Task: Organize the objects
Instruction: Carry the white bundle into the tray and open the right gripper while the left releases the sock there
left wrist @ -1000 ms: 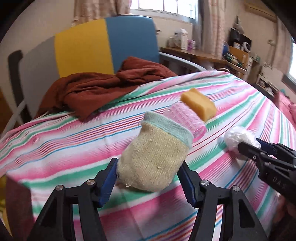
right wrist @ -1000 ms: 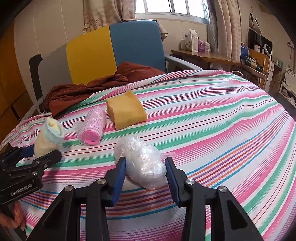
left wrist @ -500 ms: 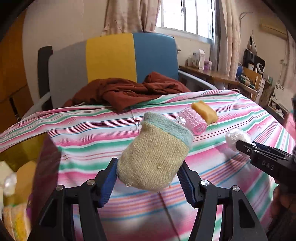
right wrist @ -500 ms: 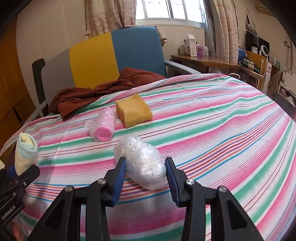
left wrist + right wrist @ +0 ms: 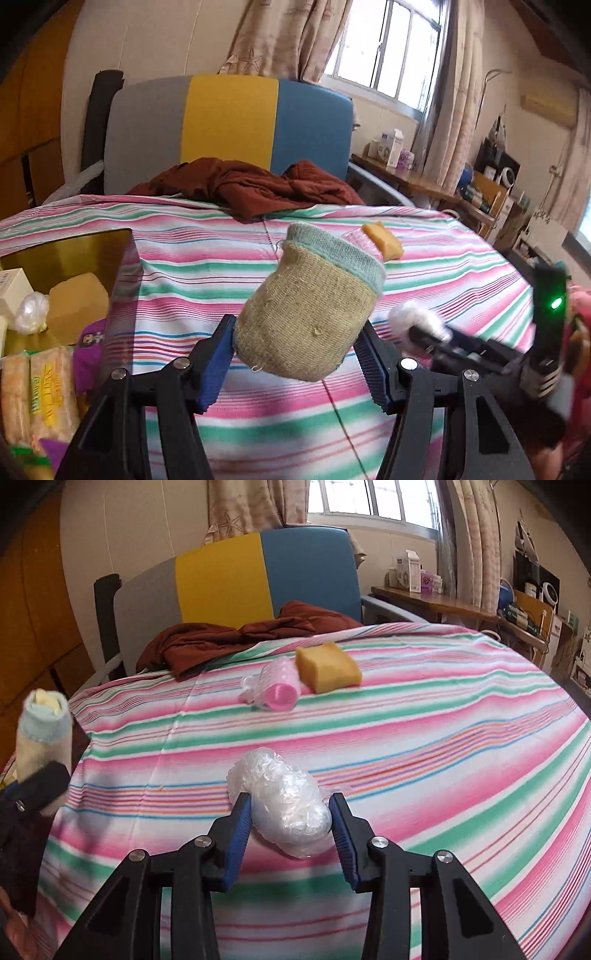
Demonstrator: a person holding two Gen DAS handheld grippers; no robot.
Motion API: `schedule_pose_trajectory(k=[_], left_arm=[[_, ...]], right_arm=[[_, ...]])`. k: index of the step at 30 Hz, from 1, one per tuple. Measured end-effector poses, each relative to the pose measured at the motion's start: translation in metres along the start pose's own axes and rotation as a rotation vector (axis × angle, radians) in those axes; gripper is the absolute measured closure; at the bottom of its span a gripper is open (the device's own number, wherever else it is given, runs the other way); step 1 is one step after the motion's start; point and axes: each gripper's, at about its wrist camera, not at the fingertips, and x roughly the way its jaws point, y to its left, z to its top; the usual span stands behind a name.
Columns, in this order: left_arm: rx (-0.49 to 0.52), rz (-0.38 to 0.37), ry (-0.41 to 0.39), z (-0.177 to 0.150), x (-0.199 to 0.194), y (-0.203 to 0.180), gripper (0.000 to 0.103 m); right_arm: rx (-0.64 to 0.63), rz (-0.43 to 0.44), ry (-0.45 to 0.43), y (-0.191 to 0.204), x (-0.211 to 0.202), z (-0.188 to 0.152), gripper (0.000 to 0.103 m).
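- My left gripper is clenched on a rolled sock, beige with a pale green cuff; the blue pads press it from both sides and it is lifted above the striped tablecloth.
- My right gripper is clenched on a wad of clear plastic wrap, also lifted above the striped tablecloth.
- In the left view the right gripper appears at the right side of the sock, blurred, with the white wad at its tip.
- In the right view the left gripper appears at the left edge of the tablecloth, with the sock standing upright in it.
- A yellow sponge lies on the tablecloth near its far edge, and a pink roll in clear film lies just beside the sponge, on its left; I cannot tell if they touch.
- A dark red cloth is crumpled at the far edge of the tablecloth, in front of a chair with grey, yellow and blue panels.
- At the left edge of the tablecloth, lower than it, there is an open box with a yellow block, a white wad and packets of snacks near it.
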Motion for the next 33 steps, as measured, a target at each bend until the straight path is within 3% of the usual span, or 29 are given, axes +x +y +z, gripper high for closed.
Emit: schedule_pose_trajectory(k=[7, 13, 22, 25, 33], left_arm=[[-0.037, -0.003, -0.043, 0.008, -0.042, 0.024, 0.039], [-0.093, 0.045, -0.054, 0.013, -0.068, 0.068, 0.039], [-0.206, 0.161, -0.038, 0.008, -0.093, 0.152, 0.039], [-0.259, 0.186, 0.003, 0.005, -0.093, 0.182, 0.039], [-0.374, 0.223, 0.091, -0.006, -0.090, 0.230, 0.039]], right_arm=[[-0.011, 0.061, -0.003, 0.024, -0.018, -0.011, 0.061], [-0.071, 0.159, -0.038, 0.068, -0.038, 0.005, 0.061], [-0.244, 0.343, -0.042, 0.170, -0.053, 0.035, 0.061], [-0.306, 0.399, -0.018, 0.206, -0.050, 0.045, 0.061], [-0.562, 0.409, 0.008, 0.301, -0.027, 0.061, 0.061]])
